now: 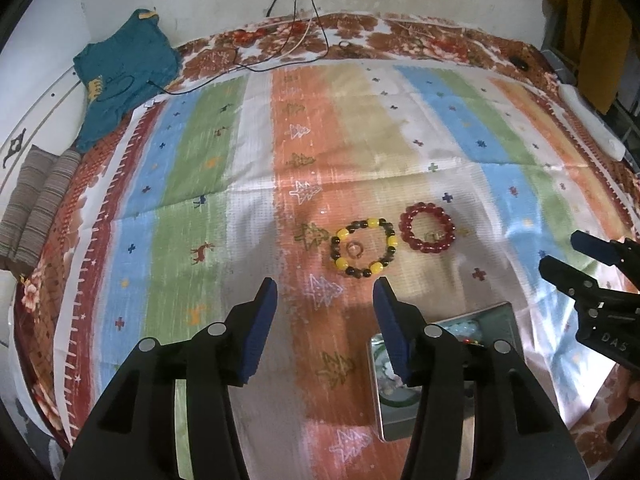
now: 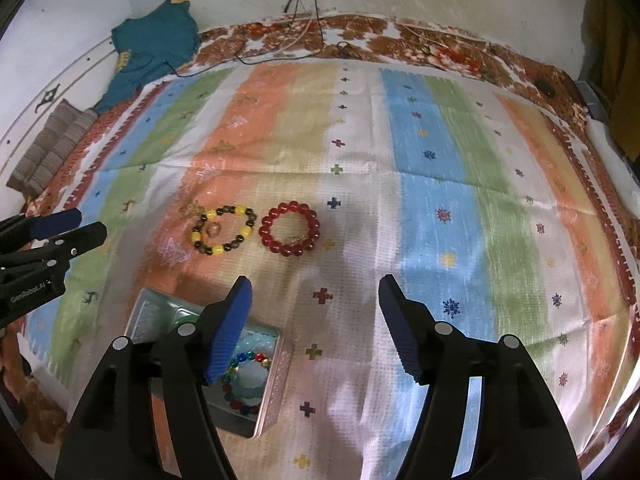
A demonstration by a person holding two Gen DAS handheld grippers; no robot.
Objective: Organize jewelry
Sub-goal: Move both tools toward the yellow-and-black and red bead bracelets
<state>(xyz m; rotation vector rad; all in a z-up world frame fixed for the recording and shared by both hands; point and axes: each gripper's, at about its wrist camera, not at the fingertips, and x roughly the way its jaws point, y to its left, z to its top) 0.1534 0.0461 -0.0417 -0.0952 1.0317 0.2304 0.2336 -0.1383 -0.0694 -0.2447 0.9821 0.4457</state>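
Bracelets lie side by side on the striped cloth (image 1: 248, 140): the yellow-and-dark beaded bracelet (image 1: 364, 249) with a small ring (image 1: 355, 249) inside its loop, and at its 3 o'clock, close by but apart from it, the red beaded bracelet (image 1: 429, 228). Left gripper (image 1: 325, 312) hangs released with nothing between its blue pads, the yellow bracelet lying just past its tips at 1 o'clock and the open tin box (image 2: 276, 376) of beads under its right finger. Right gripper (image 2: 314, 312) is likewise unclenched and empty, both bracelets at its 11 o'clock and the tin at its 7 o'clock.
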